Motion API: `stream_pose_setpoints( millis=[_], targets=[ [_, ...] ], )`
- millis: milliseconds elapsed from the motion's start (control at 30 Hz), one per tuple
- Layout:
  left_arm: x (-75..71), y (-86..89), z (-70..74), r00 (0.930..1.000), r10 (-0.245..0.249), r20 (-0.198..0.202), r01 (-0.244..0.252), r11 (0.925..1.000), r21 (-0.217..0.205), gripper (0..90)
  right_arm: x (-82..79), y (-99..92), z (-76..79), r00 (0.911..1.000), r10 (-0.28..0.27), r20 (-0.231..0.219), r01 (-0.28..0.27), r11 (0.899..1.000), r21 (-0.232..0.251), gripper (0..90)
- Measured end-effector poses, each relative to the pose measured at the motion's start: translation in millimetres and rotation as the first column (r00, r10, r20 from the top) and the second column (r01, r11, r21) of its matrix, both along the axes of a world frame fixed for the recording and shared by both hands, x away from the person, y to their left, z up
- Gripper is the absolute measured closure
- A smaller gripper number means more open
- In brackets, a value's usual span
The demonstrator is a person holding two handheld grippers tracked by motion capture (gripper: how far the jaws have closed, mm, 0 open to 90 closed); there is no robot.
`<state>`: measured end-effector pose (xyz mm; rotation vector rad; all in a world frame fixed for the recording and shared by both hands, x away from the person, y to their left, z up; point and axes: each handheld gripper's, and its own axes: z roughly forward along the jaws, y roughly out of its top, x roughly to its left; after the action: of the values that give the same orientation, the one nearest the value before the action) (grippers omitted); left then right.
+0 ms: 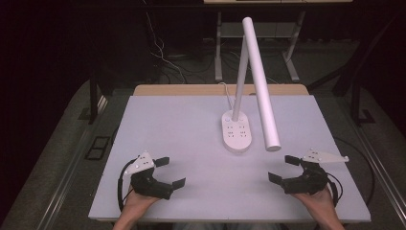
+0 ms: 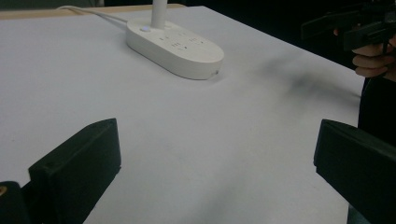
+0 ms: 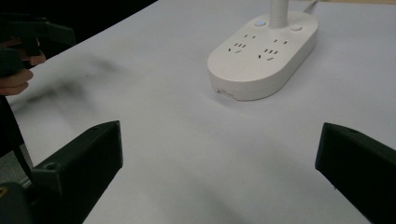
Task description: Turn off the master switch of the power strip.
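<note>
Resting on worktop [image 1: 167,120], L gripper [image 1: 171,171] & R gripper [image 1: 282,167] both spread apart, empty; lamp head [image 1: 261,81] seen from high view, socket holes on lamp base [image 3: 264,51] in R gripper view.

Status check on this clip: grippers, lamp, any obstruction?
Left gripper open, empty. Right gripper open, empty. Desk lamp upright mid-table, untouched. Nothing between it and either gripper.

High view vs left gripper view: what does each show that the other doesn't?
High view alone: the lamp's white head bar, the floor with cables behind the table, and both tools at once, the left tool and right tool, each open and empty. Left gripper view alone: a close look at the lamp base's front edge and the fingers of the other hand. Shared: the lamp base, its stem, its cord and the table.
</note>
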<state>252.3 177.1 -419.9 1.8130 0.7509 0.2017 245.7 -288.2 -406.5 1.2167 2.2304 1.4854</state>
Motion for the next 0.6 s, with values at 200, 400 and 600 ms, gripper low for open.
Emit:
stream_pose_setpoints(
  millis=[200,400,600],
  targets=[
    [0.5,0.1,-1.4,1.0,0.001,-0.007,-0.001,1.0,0.002,0.0,-1.6,0.9,0.1,0.9999,0.01,-0.012,-0.01,1.0,0.001,0.1],
    [1.9,0.0,-2.8,0.9999,0.002,-0.015,-0.002,0.9999,0.014,0.0,-1.6,1.5,-0.1,0.9996,0.018,-0.022,-0.018,1.0,0.005,0.1],
    [2.4,1.2,-2.7,0.9998,0.012,-0.017,-0.012,0.9996,0.024,0.0,-1.0,1.3,-1.1,0.9991,0.026,-0.034,-0.026,1.0,0.004,0.1]
  ],
)
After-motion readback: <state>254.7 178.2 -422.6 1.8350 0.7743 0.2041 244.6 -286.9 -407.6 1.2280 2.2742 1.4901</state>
